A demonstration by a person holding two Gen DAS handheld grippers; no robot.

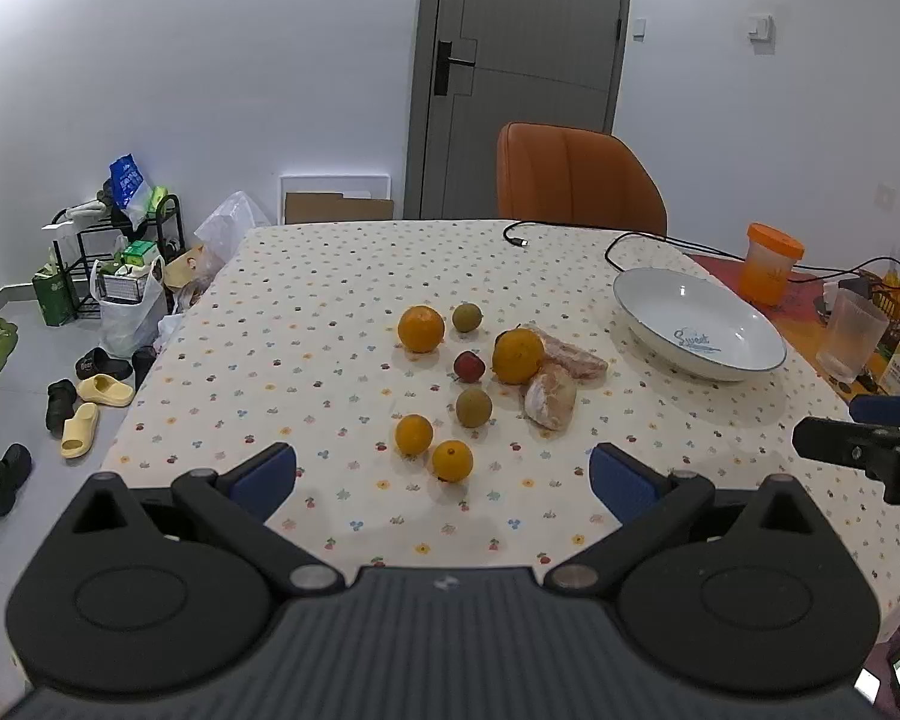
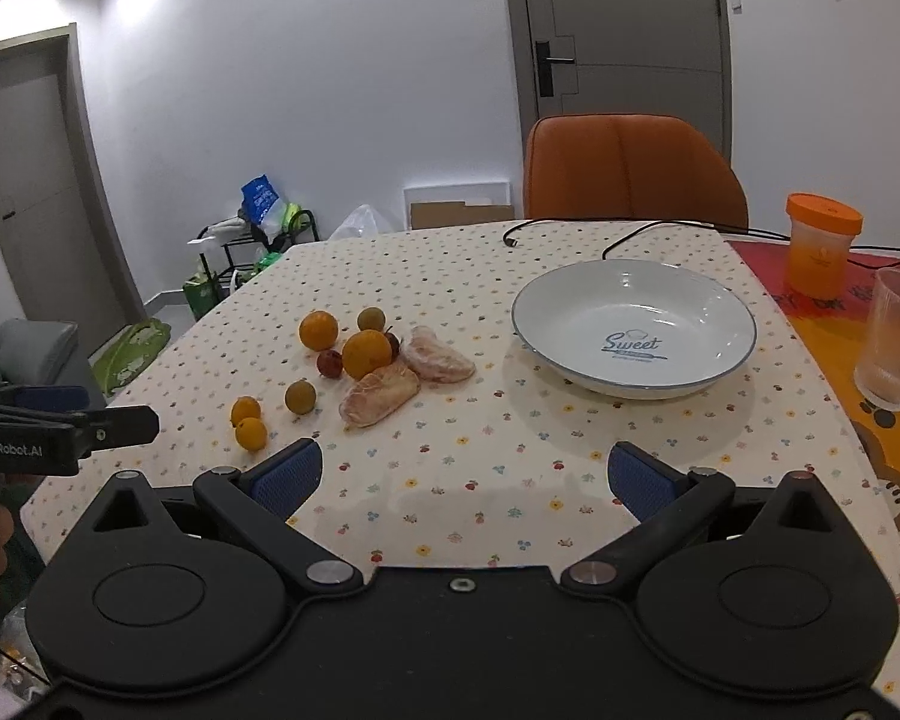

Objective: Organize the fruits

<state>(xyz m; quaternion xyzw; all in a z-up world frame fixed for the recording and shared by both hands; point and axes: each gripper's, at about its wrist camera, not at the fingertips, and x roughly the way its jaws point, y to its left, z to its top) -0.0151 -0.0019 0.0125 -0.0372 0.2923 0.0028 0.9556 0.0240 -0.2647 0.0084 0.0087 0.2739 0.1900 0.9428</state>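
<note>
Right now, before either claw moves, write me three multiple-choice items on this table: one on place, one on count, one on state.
1. Where does the white plate sit relative to the fruit?
A. To its right
B. To its left
C. Under it

2. How many orange citrus fruits lie on the tablecloth?
A. Two
B. Four
C. Six

3. What state is the plate in?
A. Heaped with fruit
B. Upside down
C. Holding no fruit

Answers:
1. A, since both views show it right of the cluster around the big orange.
2. B, since four show around the red fruit.
3. C, since its printed bottom is bare.
</note>
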